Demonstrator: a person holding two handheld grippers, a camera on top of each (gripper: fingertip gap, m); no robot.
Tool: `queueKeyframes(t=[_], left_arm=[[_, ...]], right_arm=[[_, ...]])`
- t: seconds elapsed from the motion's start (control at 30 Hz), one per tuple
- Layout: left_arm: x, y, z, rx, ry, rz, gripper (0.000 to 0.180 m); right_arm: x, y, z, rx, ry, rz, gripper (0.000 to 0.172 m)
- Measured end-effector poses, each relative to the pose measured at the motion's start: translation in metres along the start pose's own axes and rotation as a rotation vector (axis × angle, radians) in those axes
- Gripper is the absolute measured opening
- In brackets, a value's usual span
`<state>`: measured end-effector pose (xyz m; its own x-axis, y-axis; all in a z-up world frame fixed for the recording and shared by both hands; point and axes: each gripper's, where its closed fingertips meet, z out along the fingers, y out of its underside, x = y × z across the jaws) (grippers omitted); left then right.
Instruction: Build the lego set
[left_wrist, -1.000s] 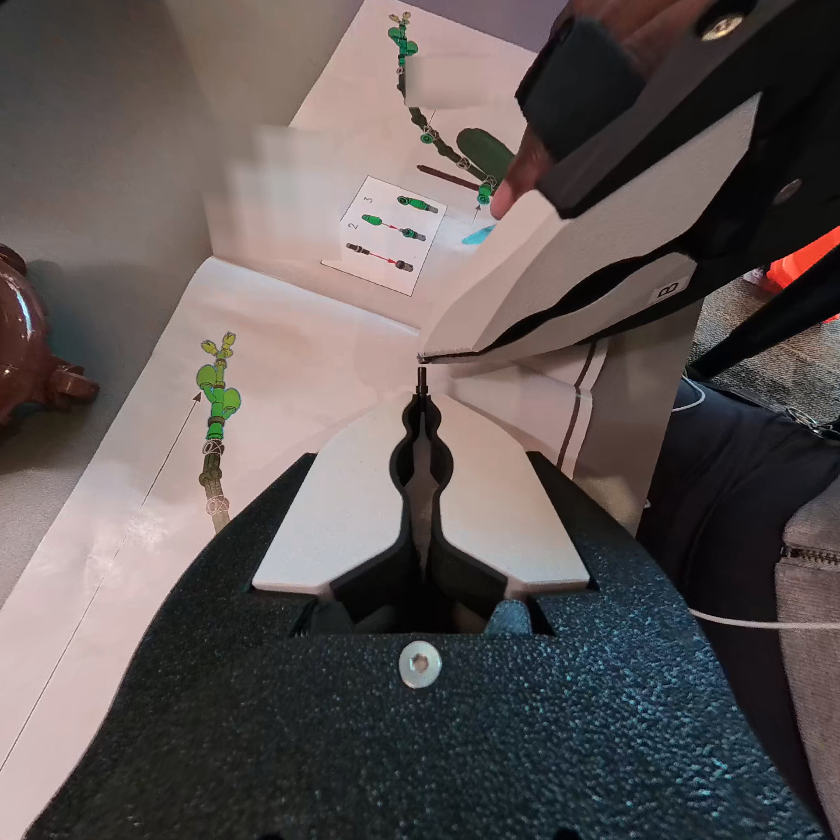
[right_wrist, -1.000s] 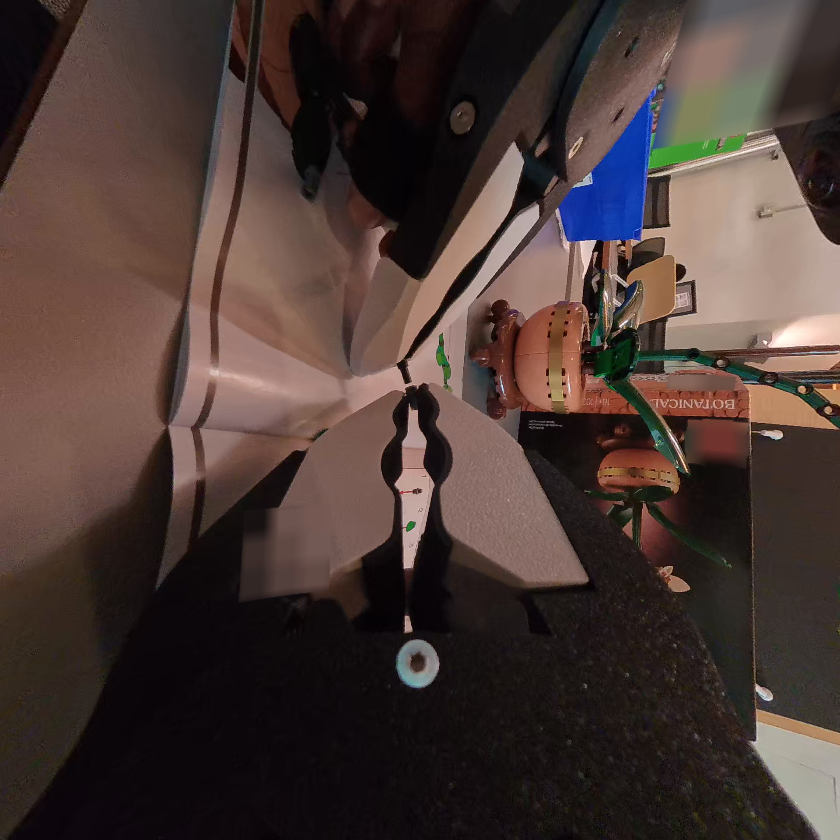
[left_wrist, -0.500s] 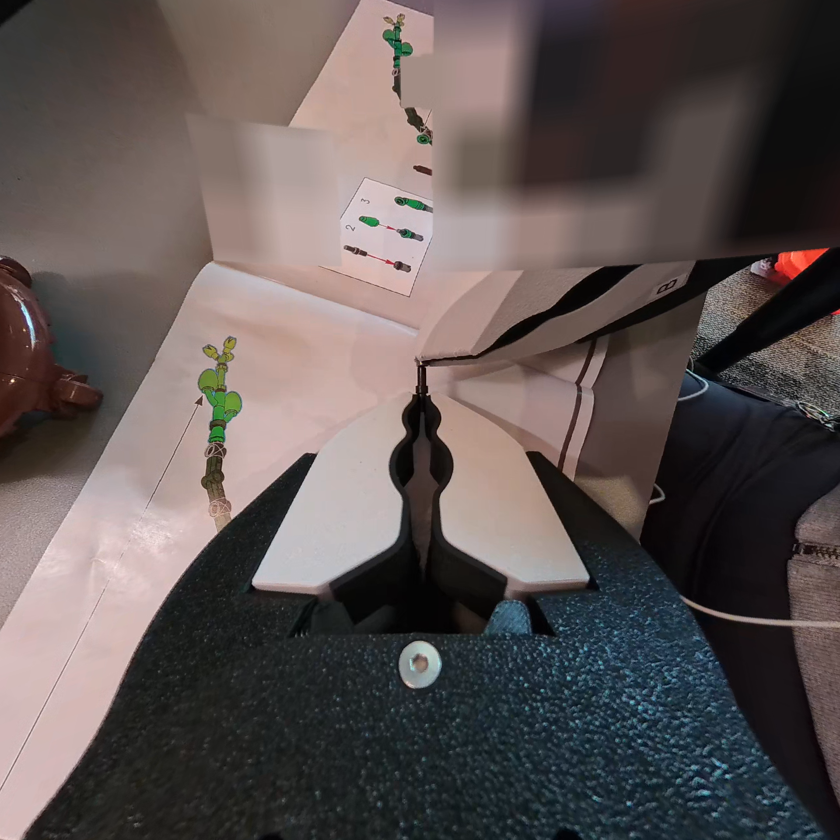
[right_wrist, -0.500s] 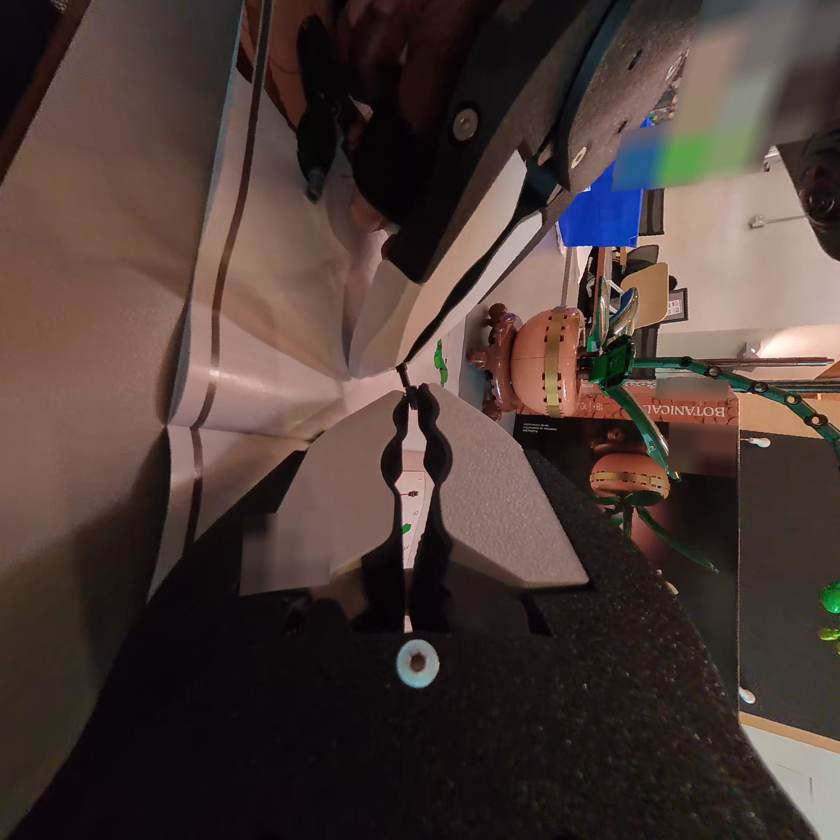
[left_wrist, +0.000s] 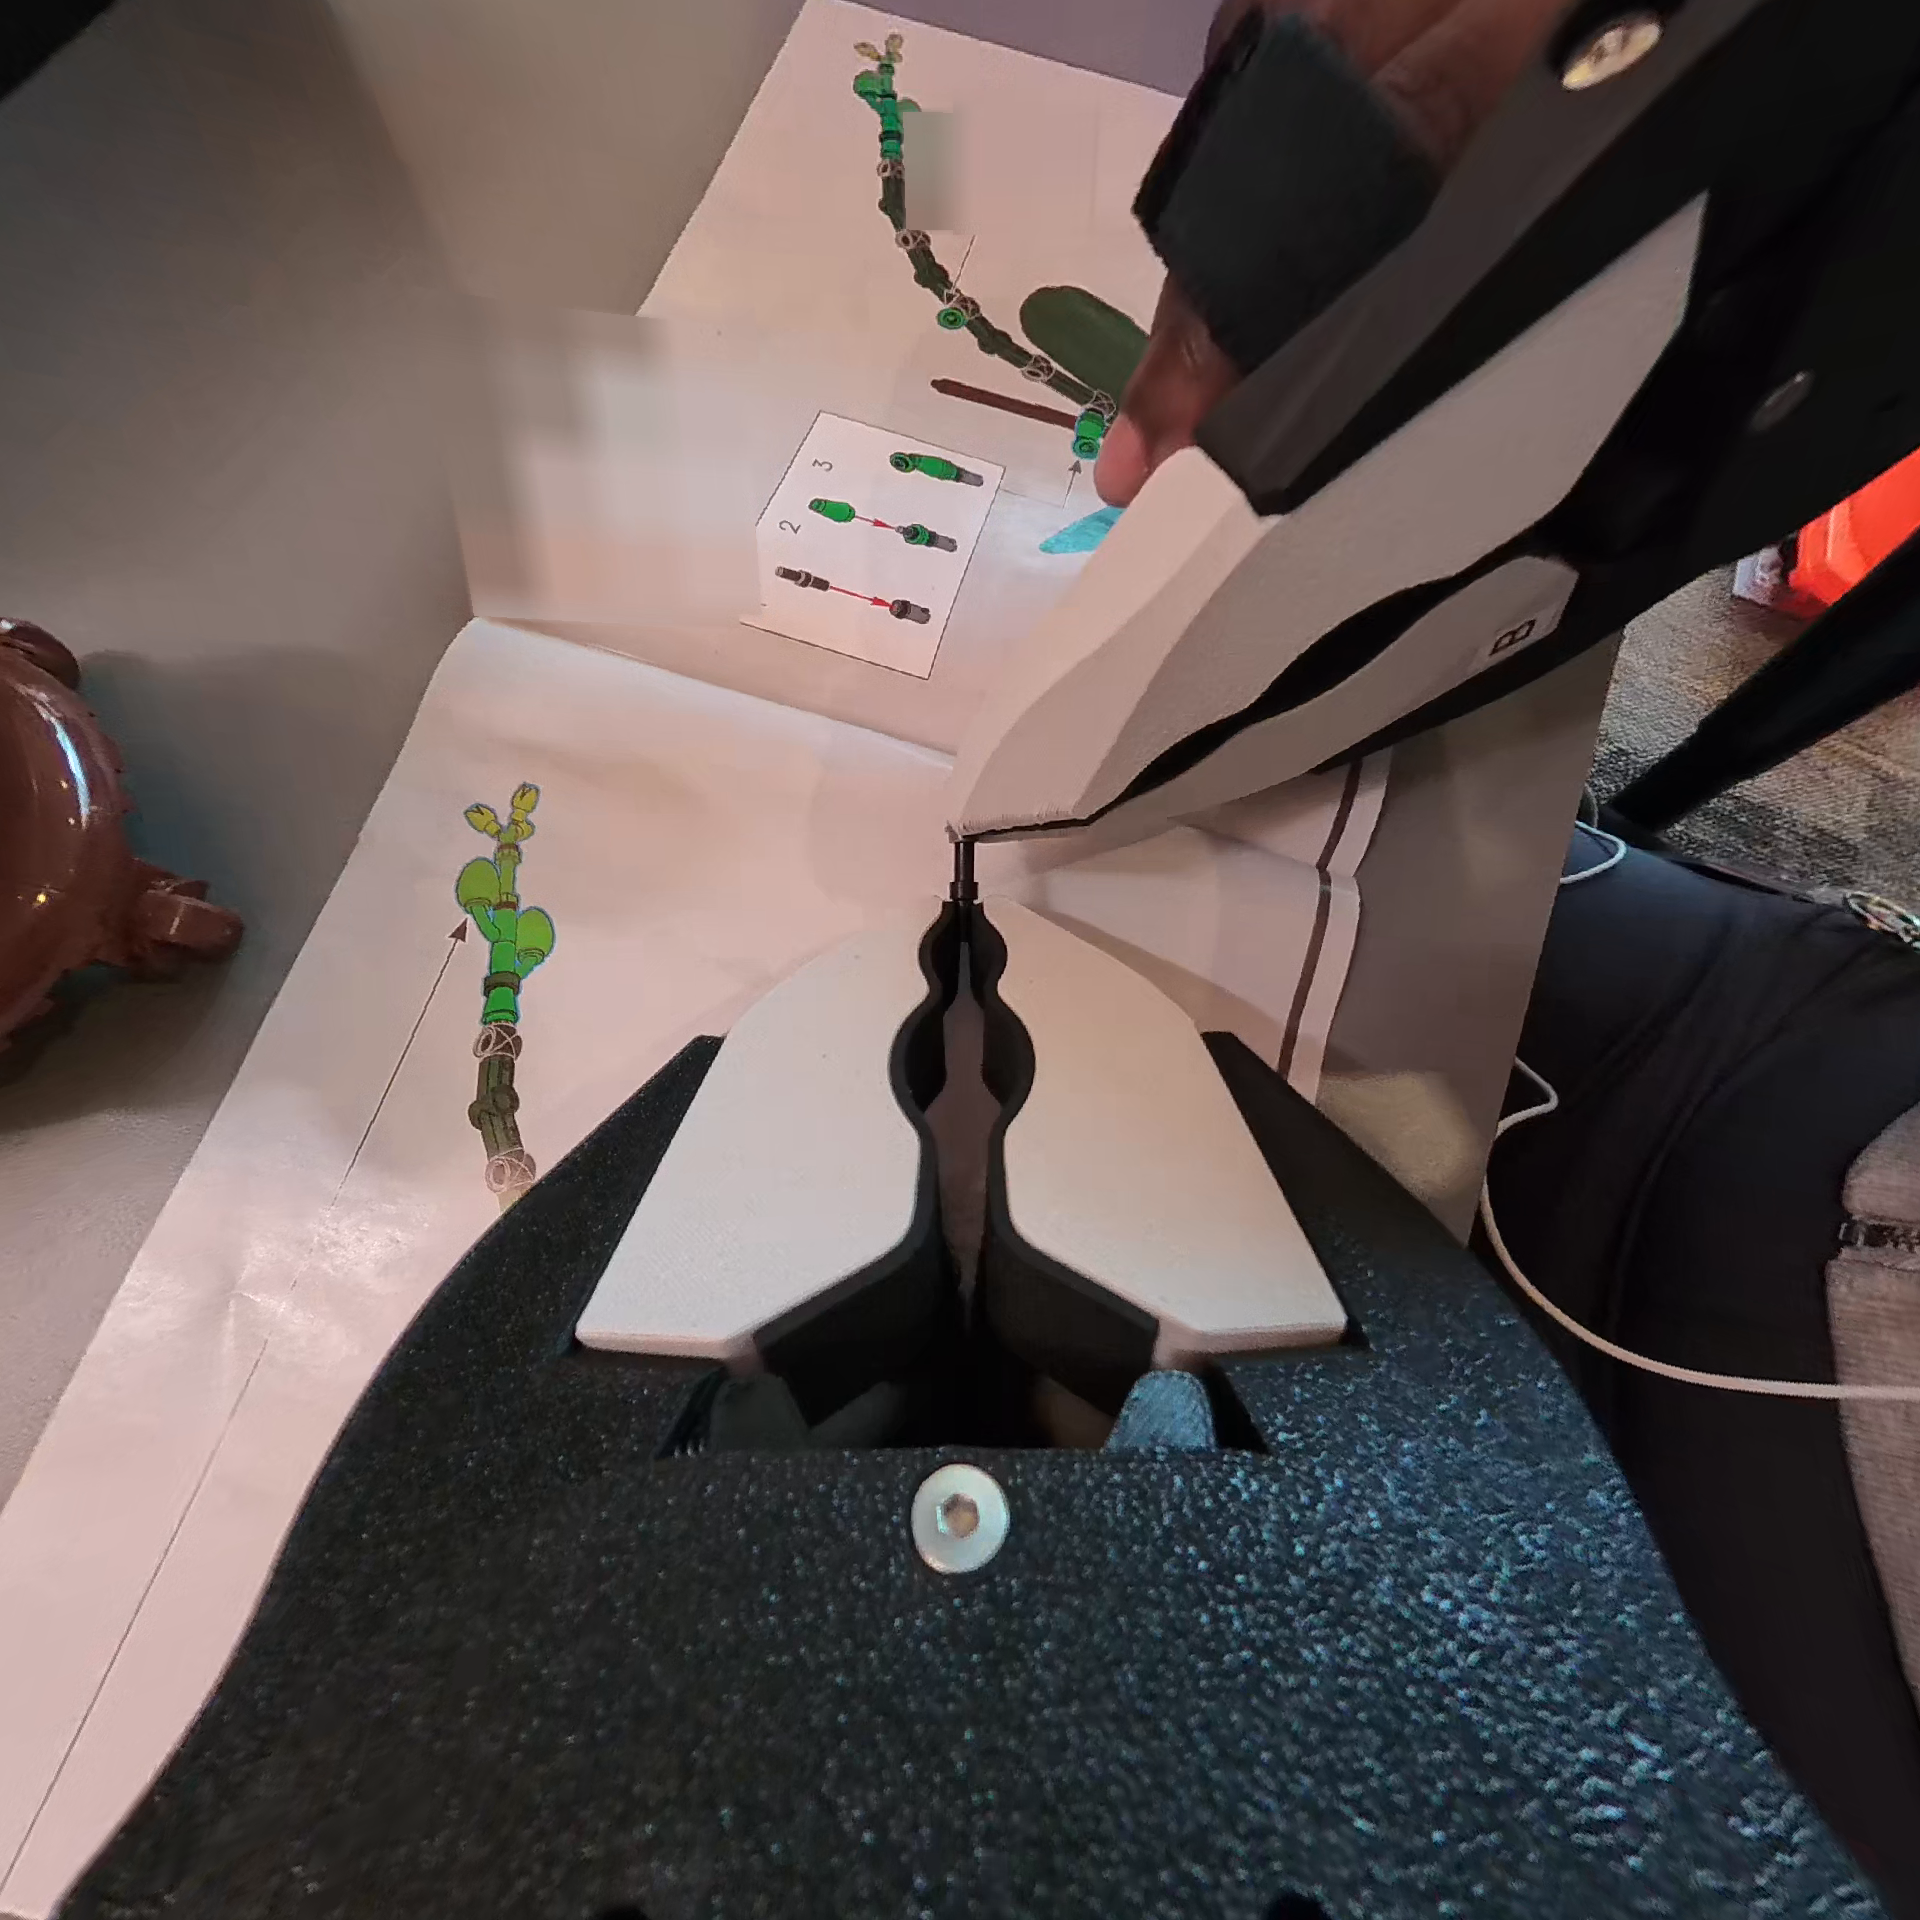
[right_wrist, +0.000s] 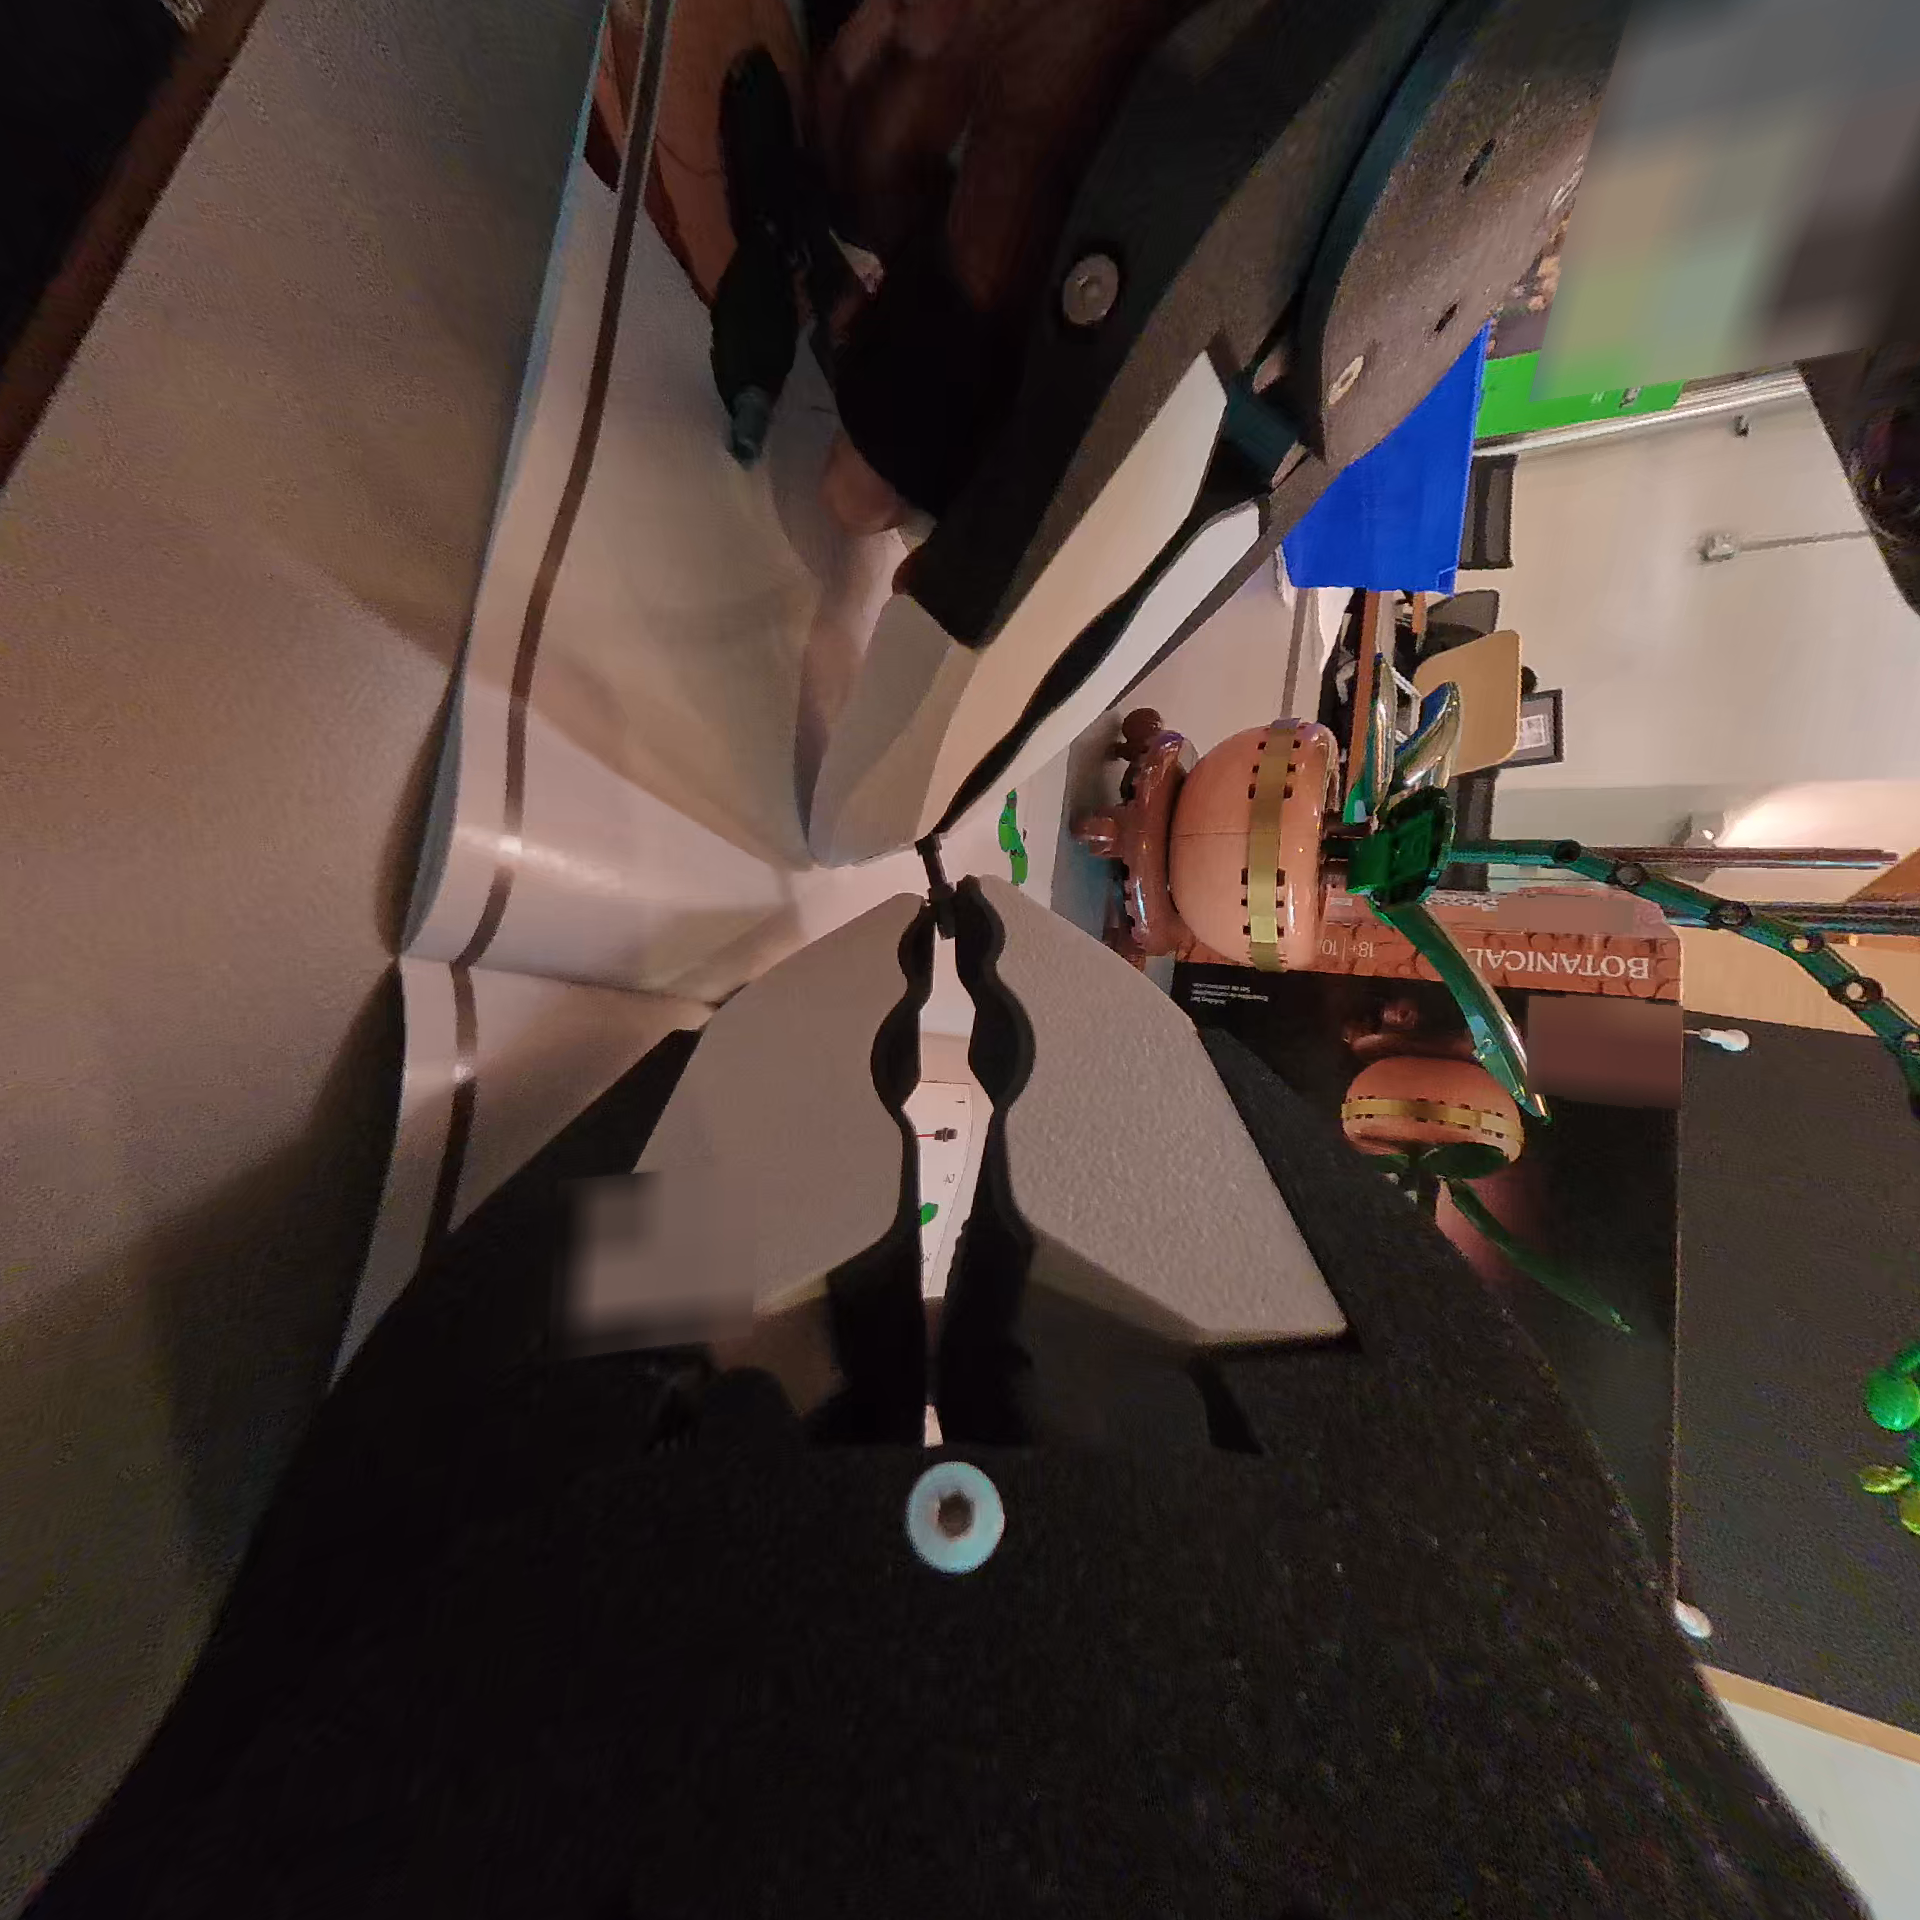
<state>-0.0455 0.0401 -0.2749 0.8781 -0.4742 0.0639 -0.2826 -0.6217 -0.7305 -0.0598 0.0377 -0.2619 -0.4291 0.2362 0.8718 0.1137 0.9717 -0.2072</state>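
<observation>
Left hand-held gripper (left_wrist: 961, 909): pale grey matte fingers with black wavy inner pads in a black pebbled housing; the tips were closed on the lower end of a thin black pin (left_wrist: 963, 871).
Right hand-held gripper (right_wrist: 943, 906): same build, seen from the left wrist view as a grey wedge entering from the upper right (left_wrist: 1013, 826); its tips were clamped on the other end of the same pin (right_wrist: 933, 871), so the two grippers were joined tip to tip by it.
Pin: slender, dark, cylindrical, with a small collar near the left gripper's tips; held in the air above the booklet, between the two pairs of tips.
Booklet (left_wrist: 675, 831): glossy white pages, creased at the fold, printed with green and dark stem diagrams; it lay open on the grey counter (left_wrist: 156, 364) beneath both grippers.
Brick-built pot (right_wrist: 1236, 842): rounded, tan with gold bands on a brown toothed base, glossy plastic; green translucent leaves and a dark studded stem stuck out of it.
Box (right_wrist: 1455, 966): printed cardboard, behind the pot.
Change from earlier frames: both grippers and the pin were found in nearly the same pose as a second before; the grip on the pin was kept unchanged.
</observation>
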Motion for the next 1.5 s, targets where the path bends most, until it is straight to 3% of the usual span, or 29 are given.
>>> queueKeyframes(t=[0.47,0.7,1.5], left_arm=[[0.0014,-0.0004,0.0002,0.000,0.011,0.042,0.000],[0.0033,-0.0005,0.0000,0.003,0.025,0.055,0.001],[0.0050,-0.0006,-0.0001,0.003,0.027,0.072,0.000]], right_arm=[[-0.0012,-0.0021,-0.0029,0.056,-0.033,0.015,0.003],[-0.0005,-0.0031,-0.0054,0.127,-0.072,0.123,0.003],[-0.0004,-0.0045,-0.0070,0.153,-0.082,0.140,0.003]])
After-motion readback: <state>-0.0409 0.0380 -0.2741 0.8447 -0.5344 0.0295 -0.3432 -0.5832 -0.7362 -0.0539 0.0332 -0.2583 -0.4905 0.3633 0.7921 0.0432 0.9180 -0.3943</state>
